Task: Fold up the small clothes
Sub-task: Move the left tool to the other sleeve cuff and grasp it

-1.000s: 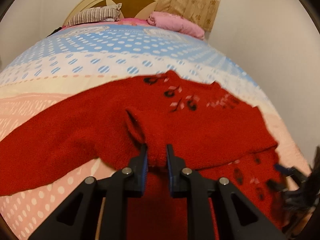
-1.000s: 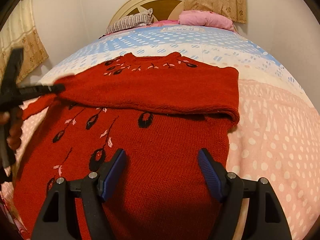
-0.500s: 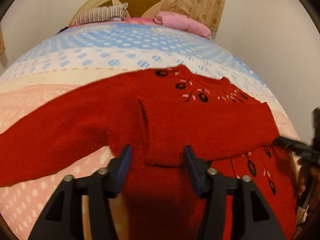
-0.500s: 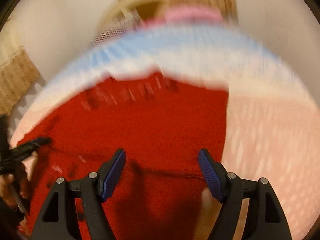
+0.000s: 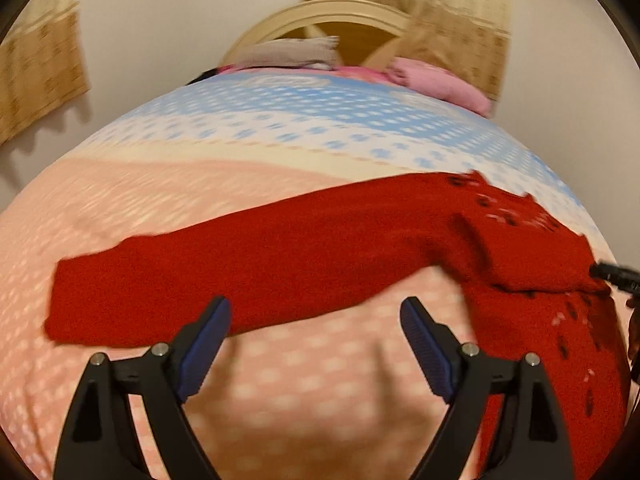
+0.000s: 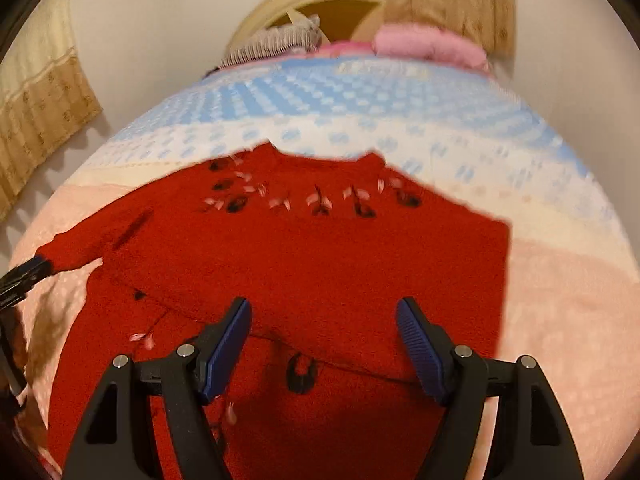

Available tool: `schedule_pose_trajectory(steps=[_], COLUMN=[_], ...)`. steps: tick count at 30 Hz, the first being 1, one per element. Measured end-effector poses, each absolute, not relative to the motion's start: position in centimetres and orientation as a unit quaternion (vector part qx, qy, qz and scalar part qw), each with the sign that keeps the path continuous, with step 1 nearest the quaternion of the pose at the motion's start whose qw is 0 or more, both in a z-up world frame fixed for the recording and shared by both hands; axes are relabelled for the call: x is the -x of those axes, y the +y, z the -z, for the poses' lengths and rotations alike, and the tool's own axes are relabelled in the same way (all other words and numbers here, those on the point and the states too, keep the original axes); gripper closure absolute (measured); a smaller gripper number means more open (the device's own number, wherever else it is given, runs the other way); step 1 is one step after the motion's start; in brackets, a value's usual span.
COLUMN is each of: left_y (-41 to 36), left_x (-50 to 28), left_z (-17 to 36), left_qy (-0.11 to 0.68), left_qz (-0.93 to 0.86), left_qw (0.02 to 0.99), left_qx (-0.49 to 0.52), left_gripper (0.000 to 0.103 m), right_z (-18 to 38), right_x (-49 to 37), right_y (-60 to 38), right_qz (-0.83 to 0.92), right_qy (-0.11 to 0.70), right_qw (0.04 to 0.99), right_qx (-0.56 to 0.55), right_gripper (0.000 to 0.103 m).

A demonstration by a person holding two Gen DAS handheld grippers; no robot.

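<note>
A red knitted sweater (image 6: 320, 264) with black and pink motifs lies flat on the bed, one sleeve folded across its chest. Its other sleeve (image 5: 224, 276) stretches out to the left in the left wrist view. My left gripper (image 5: 316, 332) is open and empty, hovering just short of that sleeve, over the bedspread. My right gripper (image 6: 324, 332) is open and empty above the sweater's body, near the folded sleeve's lower edge. The tip of the left gripper shows at the left edge of the right wrist view (image 6: 24, 280).
The bed has a spotted bedspread (image 5: 280, 128) in pink, cream and blue bands. A striped pillow (image 6: 276, 40) and a pink pillow (image 6: 428, 42) lie by the cream headboard (image 5: 320, 20). Curtains (image 6: 36, 92) hang on the walls.
My left gripper has let go of the folded sleeve's cuff, opened wide and swung left toward the outstretched sleeve. My right gripper stayed open and moved forward over the sweater.
</note>
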State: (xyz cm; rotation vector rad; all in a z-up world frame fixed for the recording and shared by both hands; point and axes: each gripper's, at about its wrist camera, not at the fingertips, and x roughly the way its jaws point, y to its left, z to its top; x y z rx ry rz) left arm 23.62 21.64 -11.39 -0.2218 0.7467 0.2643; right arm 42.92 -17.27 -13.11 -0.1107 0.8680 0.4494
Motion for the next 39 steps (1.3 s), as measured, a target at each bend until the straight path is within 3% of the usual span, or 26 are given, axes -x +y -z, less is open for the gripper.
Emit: schedule_pose_trajectory(steps=[2,6,9,14,17,27,39], left_y=[23.3,26.9,29.1,32.0,33.4,36.5,37.7], left_x=[-22.8,-20.9,-19.7,-16.7,-15.2,-12.6,-16.0], left_z=[11.9,13.3,14.3,14.6,14.5,15.2,16.3], left_qy=[0.369,0.376,0.383,0.370,0.358,0.272,0.232], left_qz=[-0.151,-0.192,-0.218,-0.239,-0.251,-0.176,-0.185], left_qw=[0.909,0.895,0.882,0.868,0.862,0.824,0.816], left_qx=[0.118,0.143,0.167,0.230,0.256,0.466,0.496], left_gripper=[0.014,0.014,0.014,0.014,0.014,0.014,0.015], right_z=[15.8,16.4,16.4,16.9,16.8,16.8,16.7], right_x=[-43.8,-42.7,-42.0,-41.0,-40.9,-40.4,-40.2], right_y=[-18.2,-20.5,-20.1,-18.0,-18.1,-18.4,-18.4], right_qz=[-0.181,-0.216,-0.216,-0.200,-0.196,-0.196,-0.193], right_qy=[0.456,0.440,0.432,0.424,0.419,0.413,0.410], right_qw=[0.870,0.872,0.876,0.879,0.881,0.884,0.886], right_qx=[0.046,-0.005,0.017,0.090,0.096,0.092,0.095], right_gripper=[0.028,0.027,0.027,0.014,0.014,0.014,0.014])
